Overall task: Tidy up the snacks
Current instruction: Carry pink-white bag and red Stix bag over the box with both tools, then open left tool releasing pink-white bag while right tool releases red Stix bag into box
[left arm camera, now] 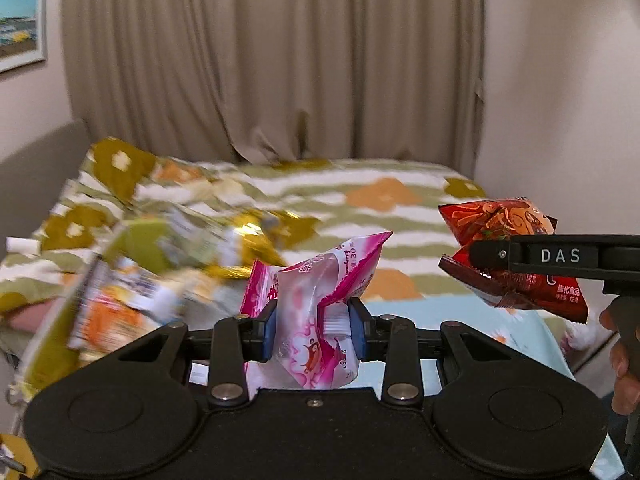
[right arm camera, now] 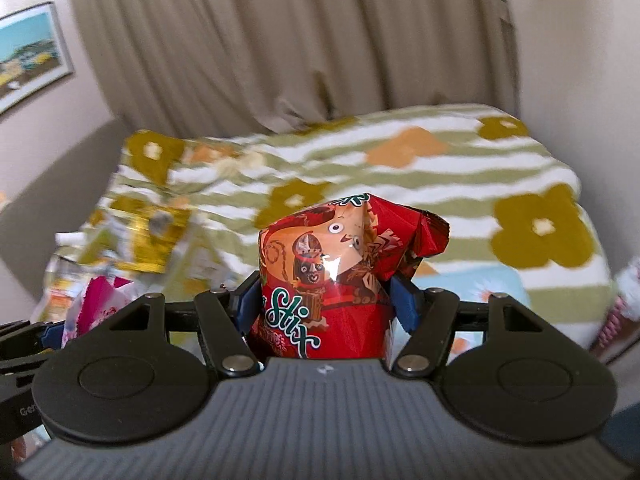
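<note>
A: Soft, even room light, neither harsh nor dim, and no hard shadows across the bed [right arm camera: 440, 184].

B: Glare?

A: A small sheen on the red snack bag [right arm camera: 324, 280] and the gold wrapper [left arm camera: 248, 232].

B: Sharpness?

A: The snack pile [left arm camera: 132, 280] at the bed's left edge is motion-smeared; the curtain [left arm camera: 272, 60] is soft. Fisheye bends the walls, and the corners go dark.

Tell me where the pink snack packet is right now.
The pink snack packet is pinched in the left gripper, lifted above the floral blanket, left of the red packet.
</note>
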